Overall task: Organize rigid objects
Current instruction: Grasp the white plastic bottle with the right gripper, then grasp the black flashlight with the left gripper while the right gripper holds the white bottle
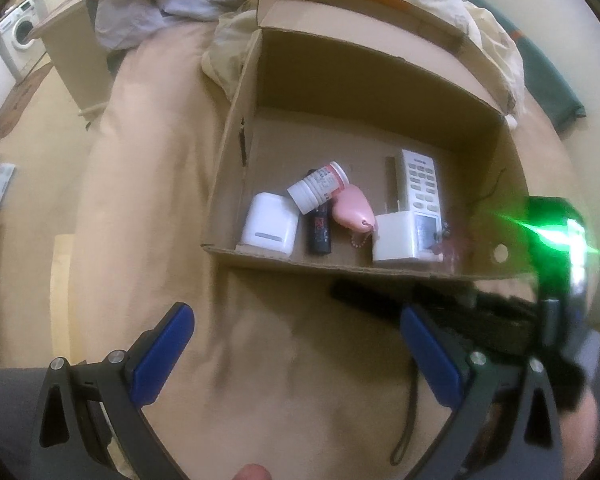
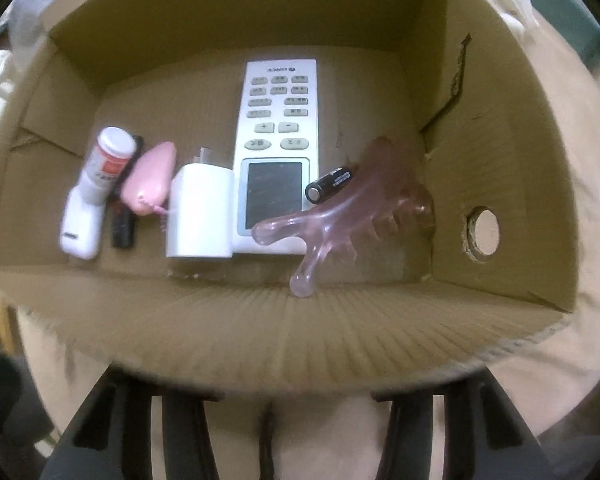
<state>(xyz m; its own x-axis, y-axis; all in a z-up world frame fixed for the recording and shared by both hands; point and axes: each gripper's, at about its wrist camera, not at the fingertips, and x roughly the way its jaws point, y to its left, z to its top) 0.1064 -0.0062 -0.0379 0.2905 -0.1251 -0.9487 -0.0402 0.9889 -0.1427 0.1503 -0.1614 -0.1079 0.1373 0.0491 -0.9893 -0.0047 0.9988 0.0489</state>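
Seven items sit in your box [image 2: 260,320], grouped for tidiness; left hand-held gripper [image 1: 298,354] wide and empty; right's state unclear.

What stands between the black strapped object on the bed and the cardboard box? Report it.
Only the box's near wall: the black object lies just outside it and would have to go over. The top is open. Inside, the remote and white charger crowd the near strip; the floor behind looks bare.
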